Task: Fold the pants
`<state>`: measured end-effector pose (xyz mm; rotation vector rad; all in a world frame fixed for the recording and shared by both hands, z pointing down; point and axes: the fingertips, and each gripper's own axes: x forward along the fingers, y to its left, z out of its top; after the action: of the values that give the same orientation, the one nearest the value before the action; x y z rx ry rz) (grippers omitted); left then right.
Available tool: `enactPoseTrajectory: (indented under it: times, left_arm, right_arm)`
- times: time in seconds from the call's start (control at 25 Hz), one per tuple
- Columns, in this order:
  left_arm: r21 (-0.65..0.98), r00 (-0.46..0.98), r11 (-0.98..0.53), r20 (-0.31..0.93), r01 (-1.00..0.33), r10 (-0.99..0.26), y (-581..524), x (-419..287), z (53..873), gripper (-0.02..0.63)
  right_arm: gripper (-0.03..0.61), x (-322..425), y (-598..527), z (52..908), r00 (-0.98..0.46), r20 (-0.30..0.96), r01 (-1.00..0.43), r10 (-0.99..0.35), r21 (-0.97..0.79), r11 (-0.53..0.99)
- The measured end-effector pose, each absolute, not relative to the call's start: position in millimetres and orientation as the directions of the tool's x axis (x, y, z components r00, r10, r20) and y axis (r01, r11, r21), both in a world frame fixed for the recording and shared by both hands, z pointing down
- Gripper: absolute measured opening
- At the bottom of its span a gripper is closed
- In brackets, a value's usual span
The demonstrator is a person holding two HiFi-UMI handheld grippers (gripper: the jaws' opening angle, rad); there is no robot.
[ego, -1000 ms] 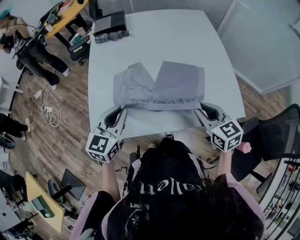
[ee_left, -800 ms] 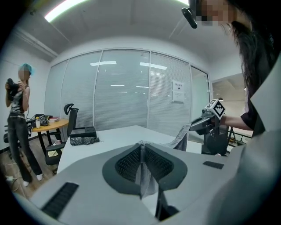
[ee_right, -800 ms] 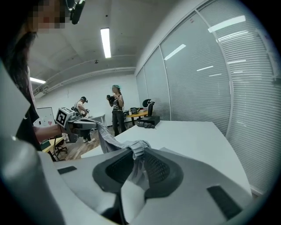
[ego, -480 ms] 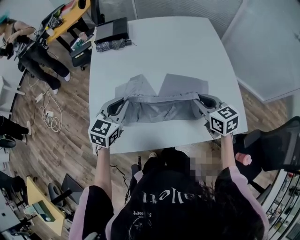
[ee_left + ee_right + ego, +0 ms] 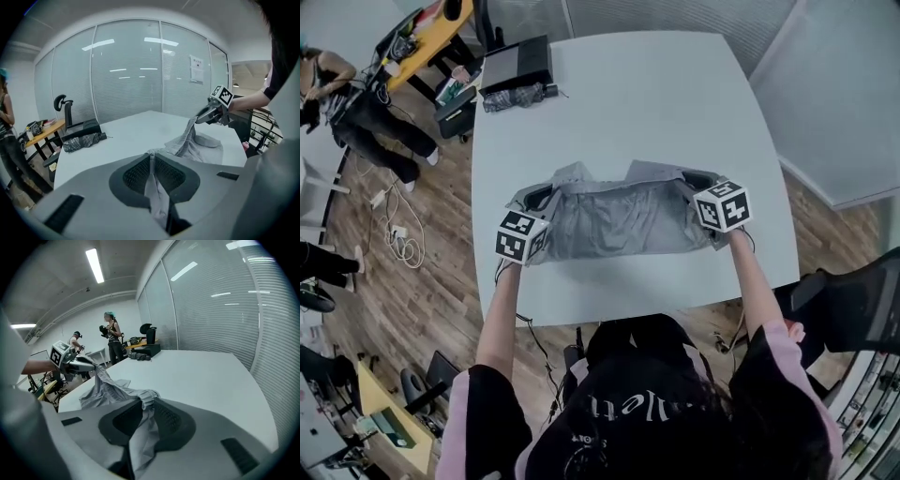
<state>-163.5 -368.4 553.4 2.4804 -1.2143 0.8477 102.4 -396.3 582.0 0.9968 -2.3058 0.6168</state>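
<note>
Grey pants [image 5: 614, 220] lie across the middle of the white table [image 5: 656, 103], their waistband lifted and carried over the legs. My left gripper [image 5: 546, 190] is shut on the waistband's left corner, and grey cloth [image 5: 154, 187] shows pinched between its jaws in the left gripper view. My right gripper [image 5: 682, 175] is shut on the right corner; the gathered waistband [image 5: 146, 401] sits between its pads. The band hangs stretched between the two grippers. Each gripper view shows the other one: the right gripper [image 5: 208, 114] and the left gripper [image 5: 77, 364] both hold up cloth.
A black case [image 5: 516, 61] and a folded dark umbrella [image 5: 514, 96] lie at the table's far left corner. A black chair [image 5: 853, 300] stands at the right. People stand on the wooden floor at the left [image 5: 356, 103], beside a yellow desk.
Both grippers have moved away from the person and lower, drawing the waistband from the near edge over the legs. The pants now lie doubled over.
</note>
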Motion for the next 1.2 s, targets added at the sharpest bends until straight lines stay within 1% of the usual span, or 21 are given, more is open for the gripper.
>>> enactPoseTrajectory:
  times: [0.28,0.44,0.6,0.76,0.8,0.84,0.92,0.96,1.2]
  left_arm:
    - [0.040,0.426,-0.562,0.698,-0.826,-0.576,-388.9,-173.8,614.5,0.052]
    - [0.098,0.416,-0.525,0.737,-0.845,-0.532,-382.4,-179.3,646.8,0.052]
    - [0.103,0.393,-0.523,0.783,-0.846,-0.482,-368.6,-180.5,673.8,0.052]
    - [0.109,0.367,-0.475,0.789,-0.873,-0.493,-365.0,-182.5,682.3,0.054]
    - [0.110,0.360,-0.462,0.789,-0.880,-0.499,-365.4,-182.7,682.3,0.062]
    - [0.109,0.356,-0.455,0.789,-0.884,-0.501,-365.3,-182.5,682.2,0.090]
    - [0.111,0.359,-0.459,0.789,-0.881,-0.499,-363.7,-180.6,679.8,0.202]
    - [0.112,0.365,-0.464,0.784,-0.879,-0.502,-362.9,-179.6,676.5,0.215]
    - [0.146,0.426,-0.460,0.681,-0.876,-0.595,-354.8,-172.0,628.7,0.215]
  right_arm:
    - [0.086,100.4,-415.2,642.6,-0.563,0.703,-0.756,-0.435,-0.225,0.615]
    - [0.086,99.6,-411.5,671.8,-0.553,0.735,-0.754,-0.393,-0.241,0.611]
    - [0.086,96.2,-403.3,689.3,-0.549,0.749,-0.752,-0.370,-0.250,0.610]
    - [0.089,94.0,-397.7,693.5,-0.532,0.760,-0.756,-0.374,-0.227,0.614]
    - [0.089,93.1,-396.4,693.4,-0.528,0.762,-0.753,-0.374,-0.216,0.622]
    - [0.103,92.3,-394.3,693.2,-0.527,0.764,-0.748,-0.373,-0.208,0.630]
    - [0.149,91.6,-389.6,691.3,-0.529,0.762,-0.745,-0.374,-0.206,0.634]
    - [0.156,91.6,-387.4,688.6,-0.533,0.757,-0.747,-0.378,-0.210,0.631]
    - [0.172,92.5,-370.8,653.2,-0.570,0.687,-0.754,-0.450,-0.219,0.620]
